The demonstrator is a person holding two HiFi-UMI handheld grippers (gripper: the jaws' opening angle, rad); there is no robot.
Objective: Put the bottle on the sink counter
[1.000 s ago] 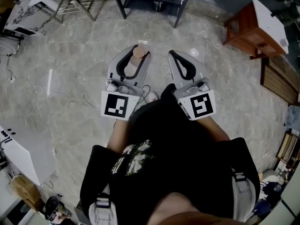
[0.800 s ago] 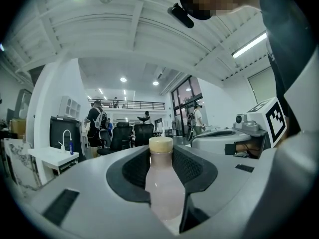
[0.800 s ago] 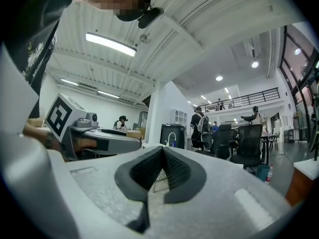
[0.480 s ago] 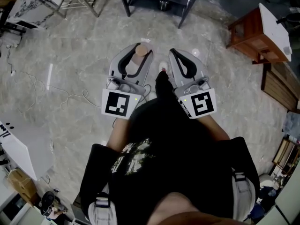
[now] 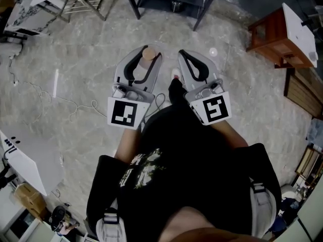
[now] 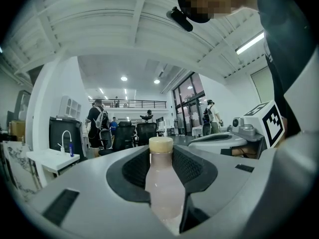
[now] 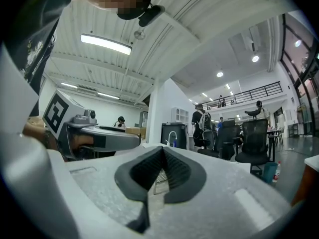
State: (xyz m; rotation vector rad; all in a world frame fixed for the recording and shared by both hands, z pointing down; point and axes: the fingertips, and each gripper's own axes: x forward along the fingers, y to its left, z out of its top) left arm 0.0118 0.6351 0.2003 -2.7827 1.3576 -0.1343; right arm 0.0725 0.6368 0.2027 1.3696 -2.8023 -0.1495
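Observation:
A pale pinkish bottle (image 6: pixel 162 185) with a tan cap (image 5: pixel 148 53) stands upright between the jaws of my left gripper (image 5: pixel 147 56), which is shut on its body. In the left gripper view the bottle fills the gap between the dark pads (image 6: pixel 133 168). My right gripper (image 5: pixel 181 54) is held level beside the left one, shut, its tips meeting with nothing between them (image 7: pixel 162 150). A white counter (image 6: pixel 47 158) with a curved tap (image 6: pixel 64 137) and a small blue bottle (image 6: pixel 71 148) shows far off at the left of the left gripper view.
Below me is a marbled stone floor (image 5: pixel 81 49) with a loose cable (image 5: pixel 75 107). Dark table legs (image 5: pixel 133 1) stand ahead, a wooden cabinet (image 5: pixel 272 32) at the right, a white table (image 5: pixel 22 163) at the left. People and office chairs (image 6: pixel 134 133) are farther off.
Both grippers have shifted slightly up the picture over the floor, side by side. A dark foot has come into view between them. The bottle stays held in the left gripper.

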